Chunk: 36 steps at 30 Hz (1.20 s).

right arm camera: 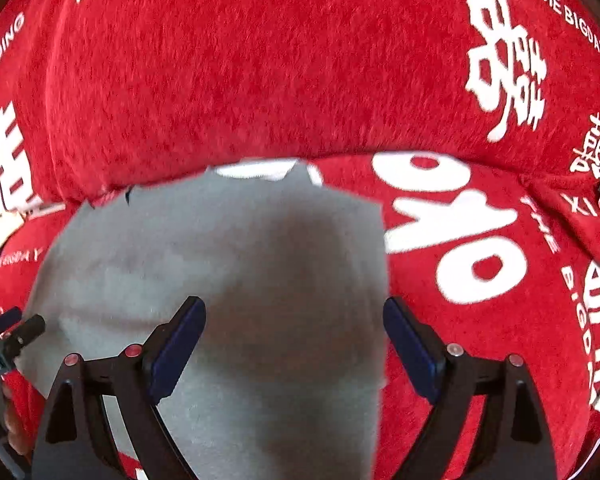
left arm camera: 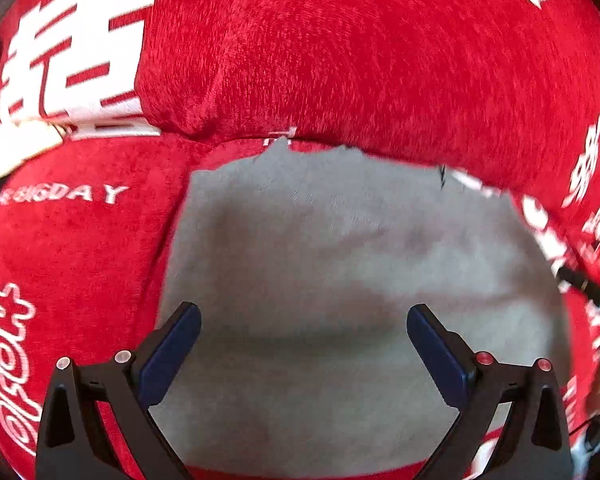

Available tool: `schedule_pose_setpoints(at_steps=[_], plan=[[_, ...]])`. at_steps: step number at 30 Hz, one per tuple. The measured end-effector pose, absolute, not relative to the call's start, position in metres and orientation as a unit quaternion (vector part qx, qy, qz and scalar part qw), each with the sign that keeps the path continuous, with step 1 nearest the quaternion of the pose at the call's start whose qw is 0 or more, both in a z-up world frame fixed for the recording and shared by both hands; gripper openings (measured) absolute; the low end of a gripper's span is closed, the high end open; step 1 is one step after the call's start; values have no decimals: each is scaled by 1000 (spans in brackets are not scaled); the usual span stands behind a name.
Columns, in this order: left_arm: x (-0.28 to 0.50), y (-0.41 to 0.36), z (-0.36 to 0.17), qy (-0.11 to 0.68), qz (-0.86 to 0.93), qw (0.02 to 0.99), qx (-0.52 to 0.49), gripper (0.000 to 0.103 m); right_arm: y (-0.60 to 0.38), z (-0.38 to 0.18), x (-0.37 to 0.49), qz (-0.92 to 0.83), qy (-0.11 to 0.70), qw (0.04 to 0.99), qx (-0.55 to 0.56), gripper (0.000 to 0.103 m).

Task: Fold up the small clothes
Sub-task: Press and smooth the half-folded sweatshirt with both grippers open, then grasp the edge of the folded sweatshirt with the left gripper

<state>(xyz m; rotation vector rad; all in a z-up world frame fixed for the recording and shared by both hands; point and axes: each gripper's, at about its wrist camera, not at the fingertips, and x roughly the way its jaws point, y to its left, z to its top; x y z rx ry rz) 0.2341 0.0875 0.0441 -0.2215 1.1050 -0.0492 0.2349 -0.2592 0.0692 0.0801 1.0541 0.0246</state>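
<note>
Right wrist: red cover reads "THE BIGDAY".

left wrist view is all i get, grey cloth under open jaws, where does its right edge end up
Observer: The right wrist view shows the grey cloth ending in a straight edge that runs between the right gripper's blue pads.
Operator: is the right gripper holding it
Observer: No, its jaws stand wide apart with nothing pinched.
Operator: whats past that edge
Observer: Red plush cover with large white lettering, and "THE BIGDAY" printed near the top right.
Operator: can you see my gripper from there
Observer: Only a dark part of the left gripper at the left border, by the cloth's left side.
</note>
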Motion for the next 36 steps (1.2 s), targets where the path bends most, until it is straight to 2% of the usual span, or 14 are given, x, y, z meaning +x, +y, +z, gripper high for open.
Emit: schedule_pose_setpoints(at_steps=[3, 8, 9, 14, 18, 23, 27, 33, 36], plan=[[258, 73, 36, 539, -31, 835, -103, 103, -246, 63, 248, 41, 517, 854, 34, 92], [300, 60, 4, 584, -14, 808, -69, 103, -213, 26, 279, 59, 563, 824, -36, 92], [305, 62, -2, 589, -12, 806, -64, 103, -214, 18, 287, 48, 571, 818, -44, 95], [311, 76, 13, 580, -23, 812, -60, 103, -246, 20, 304, 45, 573, 818, 32, 96], [287, 131, 42, 535, -26, 833, -137, 103, -230, 51, 285, 38, 526, 849, -35, 96], [267, 193, 8, 579, -51, 779, -238, 103, -215, 63, 258, 73, 503, 860, -43, 96], [261, 202, -16, 592, -93, 738, -311, 103, -196, 62, 245, 97, 504, 857, -48, 96], [277, 170, -5, 578, -125, 750, -296, 103, -173, 54, 240, 104, 512, 849, -72, 96], [281, 144, 5, 578, -135, 768, -239, 103, -163, 52, 238, 107, 514, 847, -81, 96]])
